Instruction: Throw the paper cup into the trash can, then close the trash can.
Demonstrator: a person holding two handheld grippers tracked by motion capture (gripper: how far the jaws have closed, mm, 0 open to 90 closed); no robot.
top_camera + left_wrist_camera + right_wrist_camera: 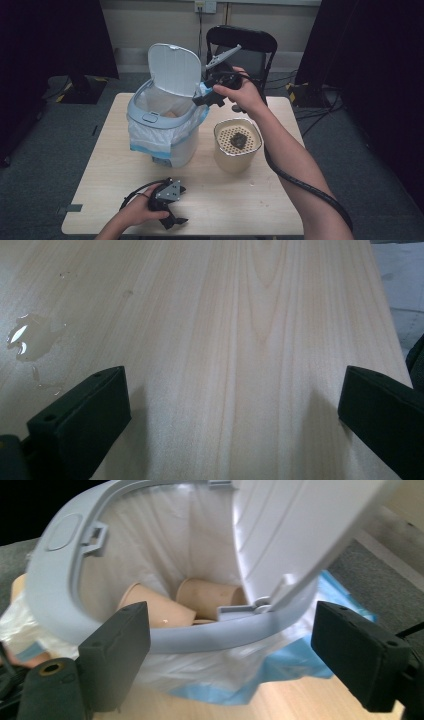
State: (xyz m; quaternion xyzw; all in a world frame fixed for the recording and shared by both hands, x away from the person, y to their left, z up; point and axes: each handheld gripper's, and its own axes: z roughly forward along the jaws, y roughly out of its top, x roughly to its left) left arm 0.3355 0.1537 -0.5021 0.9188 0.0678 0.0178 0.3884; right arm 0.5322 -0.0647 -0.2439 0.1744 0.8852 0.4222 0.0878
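A pale grey bin (165,135) with a white liner stands at the table's back left, its lid (175,67) raised. Two brown paper cups (210,597) lie inside on the liner. My right gripper (205,100) hovers at the bin's right rim, pointing into the opening. In the right gripper view its jaws (230,640) stand open with nothing pinched, the rim (200,640) just beyond them. My left gripper (181,205) rests near the table's front edge, held by a hand. Its jaws (232,405) are open over bare wood.
A cream canister (235,160) with a perforated insert and a dark lump (238,140) stands right of the bin. A small puddle (30,335) lies on the table (225,200) left of the left jaw. A black chair (242,42) is behind the table.
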